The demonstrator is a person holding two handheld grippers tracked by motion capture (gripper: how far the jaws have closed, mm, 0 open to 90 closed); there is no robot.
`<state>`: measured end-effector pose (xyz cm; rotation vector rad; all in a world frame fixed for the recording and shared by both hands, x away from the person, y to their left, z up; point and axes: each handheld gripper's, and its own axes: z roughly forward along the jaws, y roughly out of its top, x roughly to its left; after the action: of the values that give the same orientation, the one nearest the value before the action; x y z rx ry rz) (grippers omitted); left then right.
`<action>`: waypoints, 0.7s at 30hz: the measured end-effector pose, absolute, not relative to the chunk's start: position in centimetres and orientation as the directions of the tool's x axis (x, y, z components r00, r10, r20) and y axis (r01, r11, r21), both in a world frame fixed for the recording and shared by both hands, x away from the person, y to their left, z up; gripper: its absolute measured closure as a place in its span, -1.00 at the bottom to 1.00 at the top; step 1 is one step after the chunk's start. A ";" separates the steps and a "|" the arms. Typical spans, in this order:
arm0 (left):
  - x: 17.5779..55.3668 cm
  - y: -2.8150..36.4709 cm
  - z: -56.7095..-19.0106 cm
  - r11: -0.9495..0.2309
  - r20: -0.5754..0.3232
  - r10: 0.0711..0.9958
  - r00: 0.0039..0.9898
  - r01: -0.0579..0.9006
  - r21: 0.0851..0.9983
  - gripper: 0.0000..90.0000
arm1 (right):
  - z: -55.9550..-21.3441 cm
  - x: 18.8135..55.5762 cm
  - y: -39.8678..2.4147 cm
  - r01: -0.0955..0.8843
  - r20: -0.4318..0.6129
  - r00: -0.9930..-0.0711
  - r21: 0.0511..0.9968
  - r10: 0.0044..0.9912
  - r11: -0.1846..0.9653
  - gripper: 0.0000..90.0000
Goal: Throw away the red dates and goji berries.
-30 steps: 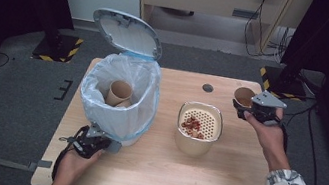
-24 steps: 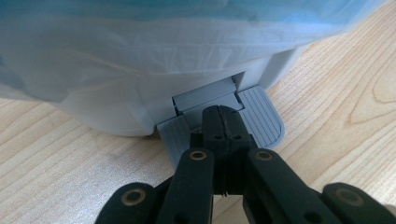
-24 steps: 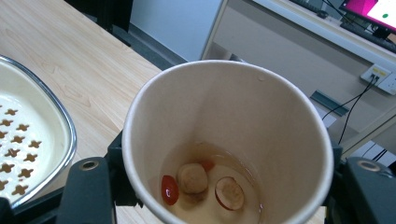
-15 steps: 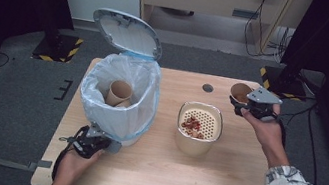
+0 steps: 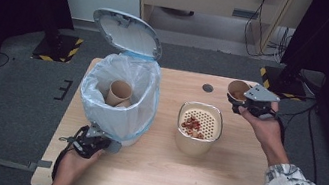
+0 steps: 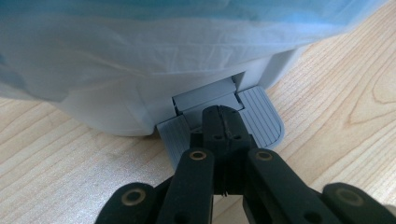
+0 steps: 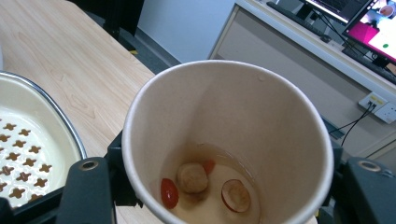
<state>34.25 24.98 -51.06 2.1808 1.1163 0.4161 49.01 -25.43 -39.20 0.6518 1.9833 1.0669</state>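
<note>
Standing between bin and held cup: strainer bowl.

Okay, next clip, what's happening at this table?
A person is clearing leftovers. The left gripper, shut, presses the pedal of the bin, whose lid stands open with a paper cup already inside. The right gripper is shut on another cup, upright, with liquid and bits of food in it, beside the strainer bowl holding scraps.
</note>
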 end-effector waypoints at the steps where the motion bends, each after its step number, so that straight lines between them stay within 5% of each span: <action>1: 34.3 25.0 -51.1 -0.430 -0.010 0.810 0.587 0.604 0.671 1.00 | -39.2 49.0 -25.3 0.070 -0.397 -0.568 0.849 0.721 0.523 -0.27; 21: 34.2 25.0 -51.1 -0.430 -0.011 0.808 0.589 0.603 0.671 1.00 | -38.4 48.2 -23.3 -0.070 -0.503 -0.584 0.813 0.637 0.578 -0.27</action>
<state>34.25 24.99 -51.06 2.1803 1.1150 0.4162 48.24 -23.30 -38.43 0.4538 1.9652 1.0592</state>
